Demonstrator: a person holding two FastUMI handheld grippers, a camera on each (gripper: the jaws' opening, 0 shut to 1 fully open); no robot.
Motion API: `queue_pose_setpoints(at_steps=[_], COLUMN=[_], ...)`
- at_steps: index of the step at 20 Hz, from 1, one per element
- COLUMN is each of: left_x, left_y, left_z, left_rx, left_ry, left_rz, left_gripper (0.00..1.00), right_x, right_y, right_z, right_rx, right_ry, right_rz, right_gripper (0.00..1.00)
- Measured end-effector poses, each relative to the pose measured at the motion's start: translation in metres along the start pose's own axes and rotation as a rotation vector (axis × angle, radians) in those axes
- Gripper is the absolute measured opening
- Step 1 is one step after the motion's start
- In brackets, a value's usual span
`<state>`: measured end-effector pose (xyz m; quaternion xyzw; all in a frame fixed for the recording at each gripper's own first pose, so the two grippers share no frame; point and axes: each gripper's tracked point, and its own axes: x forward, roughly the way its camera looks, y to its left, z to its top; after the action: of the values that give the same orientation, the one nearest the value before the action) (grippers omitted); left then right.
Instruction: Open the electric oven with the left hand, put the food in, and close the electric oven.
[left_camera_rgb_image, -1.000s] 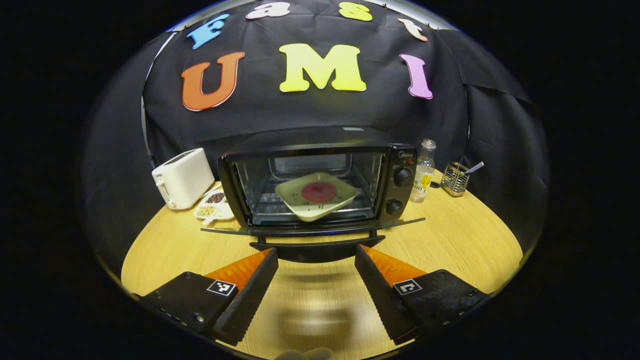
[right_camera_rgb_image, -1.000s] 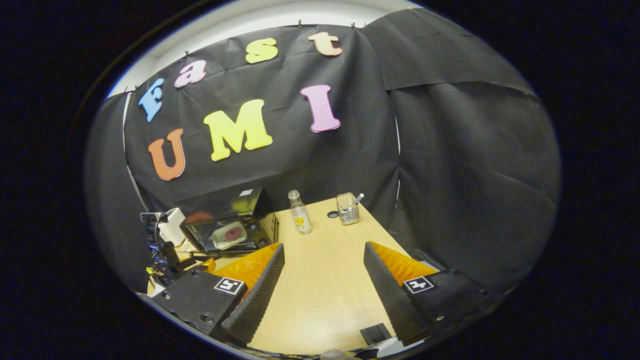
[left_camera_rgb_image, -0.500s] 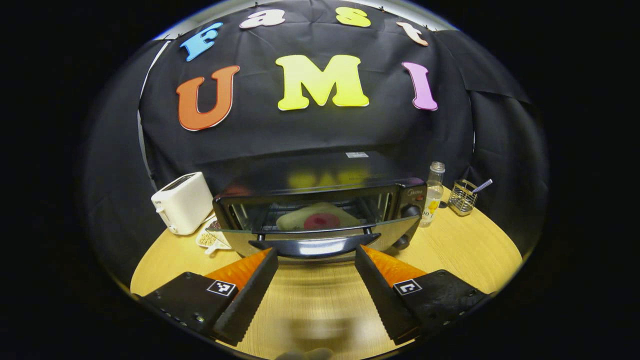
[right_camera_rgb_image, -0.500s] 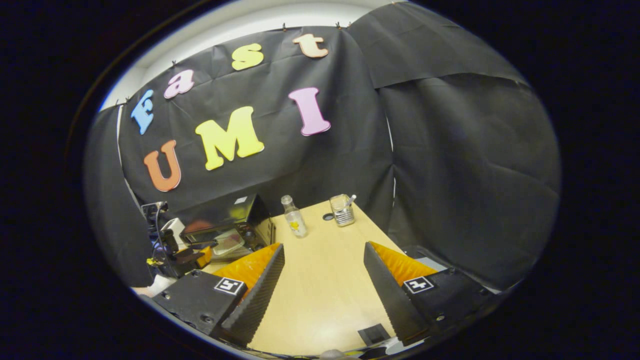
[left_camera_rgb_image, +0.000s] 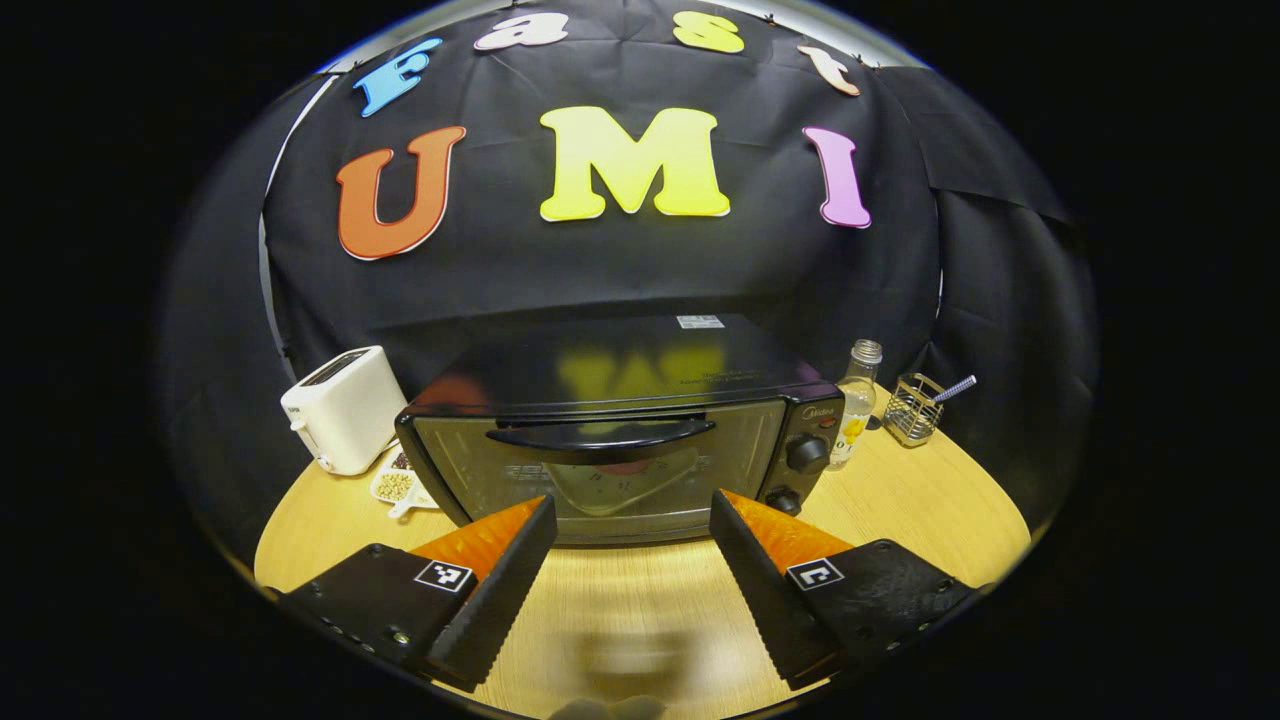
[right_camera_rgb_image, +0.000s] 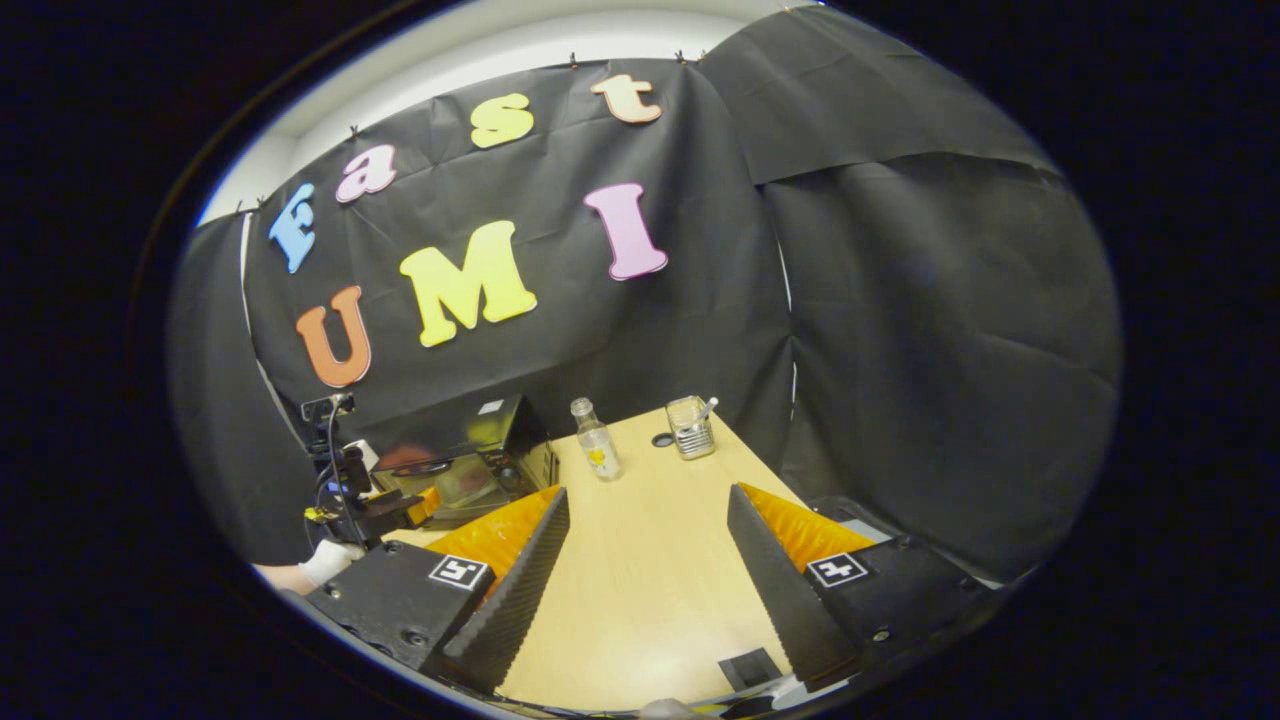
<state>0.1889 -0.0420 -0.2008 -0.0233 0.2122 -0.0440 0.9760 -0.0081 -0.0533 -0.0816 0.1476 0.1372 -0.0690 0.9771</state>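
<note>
Left tongs (left_camera_rgb_image: 632, 560) parted, one oven (left_camera_rgb_image: 610, 440) closed, two knobs (left_camera_rgb_image: 806, 453)

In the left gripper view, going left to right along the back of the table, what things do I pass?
Toaster → small dish of beans → electric oven, door closed with the plate visible through the glass → glass bottle → wire holder with a utensil in it.
</note>
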Motion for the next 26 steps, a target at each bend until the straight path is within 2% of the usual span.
queue_pose_setpoints(at_steps=[6,9,11,16,17,18,21,22,24,25,26], left_x=[-0.028,-0.065,-0.1,-0.207,-0.232,-0.254,-0.309,-0.323,-0.348,-0.358,-0.365], left_y=[-0.012,-0.021,-0.024,-0.023,-0.022,-0.024,-0.034,-0.034,-0.034,-0.033,-0.034], left_z=[0.005,0.031,0.054,0.109,0.116,0.12,0.121,0.116,0.107,0.102,0.098], left_rx=[0.016,0.011,-0.004,-0.026,-0.036,-0.047,-0.062,-0.056,-0.046,-0.048,-0.05], left_ry=[-0.025,-0.095,-0.152,-0.312,-0.337,-0.362,-0.411,-0.412,-0.407,-0.405,-0.395], left_rz=[-0.028,-0.042,-0.038,0.054,0.076,0.092,0.127,0.147,0.186,0.207,0.215], left_gripper=[1.0,0.98,0.98,0.98,1.0,0.98,1.0,0.97,0.97,0.98,0.98], right_x=[-0.001,-0.004,-0.011,-0.038,-0.045,-0.053,-0.077,-0.08,-0.09,-0.092,-0.093], right_y=[0.004,0.01,0.017,0.015,0.011,0.004,-0.008,-0.014,-0.016,-0.016,-0.017], right_z=[-0.004,0.005,0.017,0.043,0.048,0.052,0.067,0.069,0.068,0.068,0.065], right_rx=[-0.029,-0.069,-0.108,-0.2,-0.219,-0.234,-0.292,-0.311,-0.324,-0.322,-0.32], right_ry=[0.023,0.006,-0.022,-0.105,-0.121,-0.138,-0.221,-0.242,-0.263,-0.27,-0.265], right_rz=[0.007,0.037,0.084,0.204,0.217,0.227,0.256,0.255,0.275,0.281,0.287], right_gripper=[1.0,1.0,1.0,1.0,1.0,1.0,1.0,0.96,0.96,1.0,1.0])
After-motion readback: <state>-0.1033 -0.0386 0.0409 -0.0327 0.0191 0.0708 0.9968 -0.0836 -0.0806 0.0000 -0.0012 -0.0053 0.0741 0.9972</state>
